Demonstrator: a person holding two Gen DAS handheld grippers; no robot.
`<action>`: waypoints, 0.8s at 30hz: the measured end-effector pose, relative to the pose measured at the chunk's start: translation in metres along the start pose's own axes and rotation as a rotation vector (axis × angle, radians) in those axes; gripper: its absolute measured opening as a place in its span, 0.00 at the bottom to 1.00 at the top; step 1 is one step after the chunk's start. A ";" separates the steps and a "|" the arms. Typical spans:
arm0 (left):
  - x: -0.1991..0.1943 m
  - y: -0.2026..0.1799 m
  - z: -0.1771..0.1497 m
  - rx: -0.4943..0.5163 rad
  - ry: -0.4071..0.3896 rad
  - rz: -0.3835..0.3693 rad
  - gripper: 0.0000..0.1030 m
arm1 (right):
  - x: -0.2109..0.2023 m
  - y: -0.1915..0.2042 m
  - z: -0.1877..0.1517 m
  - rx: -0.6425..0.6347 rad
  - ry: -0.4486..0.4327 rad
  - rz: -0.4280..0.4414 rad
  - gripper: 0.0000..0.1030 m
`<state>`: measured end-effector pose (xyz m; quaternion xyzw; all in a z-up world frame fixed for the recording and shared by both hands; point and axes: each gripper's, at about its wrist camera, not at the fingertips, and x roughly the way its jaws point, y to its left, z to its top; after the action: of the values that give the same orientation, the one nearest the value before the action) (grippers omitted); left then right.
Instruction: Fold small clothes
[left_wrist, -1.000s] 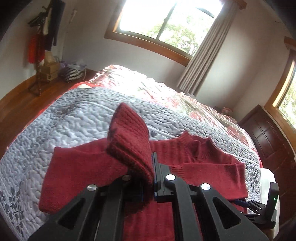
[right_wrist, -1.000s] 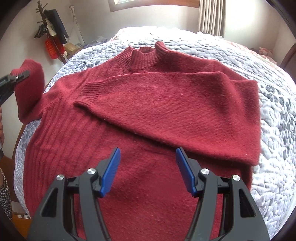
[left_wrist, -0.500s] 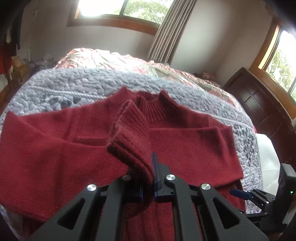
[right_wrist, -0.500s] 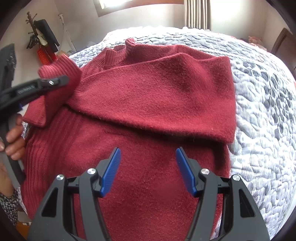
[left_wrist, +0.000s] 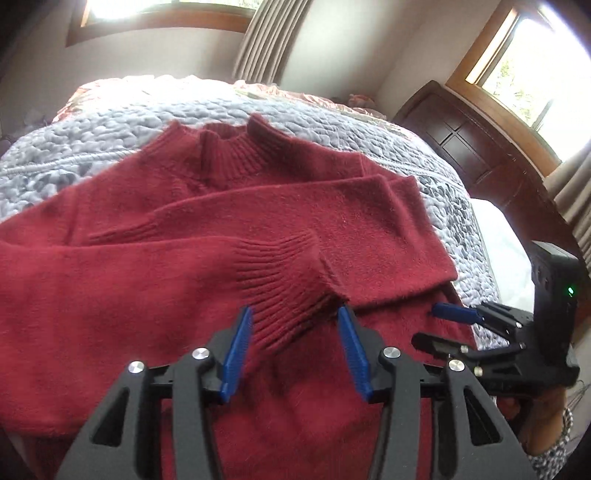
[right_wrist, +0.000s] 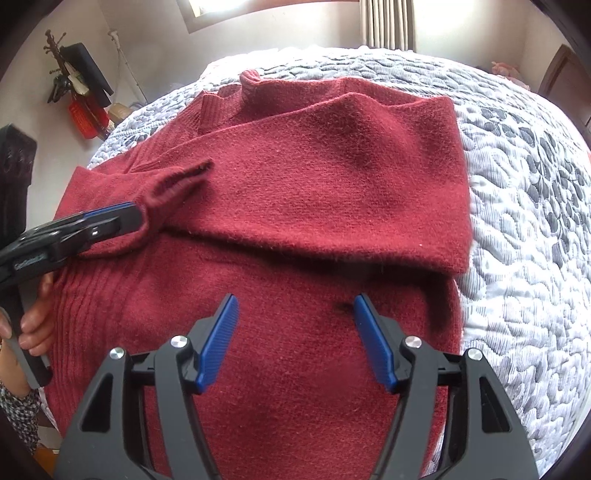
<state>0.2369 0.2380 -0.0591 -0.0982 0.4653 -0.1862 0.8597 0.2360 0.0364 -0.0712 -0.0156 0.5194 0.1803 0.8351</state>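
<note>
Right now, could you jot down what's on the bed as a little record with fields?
garment: red knit sweater, lying flat
surface: grey quilted bedspread
sleeves: both folded across the chest
left gripper: open, left sleeve cuff lying between its fingers
right gripper: open, above the sweater's lower body, holding nothing
collar: at the far end

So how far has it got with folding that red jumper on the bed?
Partly done. The red jumper lies flat on the grey quilt, and both sleeves already lie folded across its chest. In hand: the left gripper stands open right at the second sleeve's ribbed cuff. The right gripper hovers open over the lower body. Left: folding the body itself.
</note>
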 end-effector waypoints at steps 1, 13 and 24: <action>-0.012 0.011 -0.003 -0.021 -0.016 0.007 0.52 | -0.001 0.002 0.002 -0.001 -0.003 0.004 0.63; -0.080 0.141 -0.018 -0.214 -0.035 0.451 0.54 | 0.022 0.055 0.071 0.028 0.059 0.212 0.62; -0.060 0.162 -0.022 -0.194 0.003 0.435 0.55 | 0.072 0.077 0.096 0.010 0.143 0.151 0.25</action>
<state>0.2253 0.4107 -0.0808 -0.0774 0.4926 0.0489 0.8654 0.3230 0.1490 -0.0780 0.0149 0.5781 0.2388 0.7801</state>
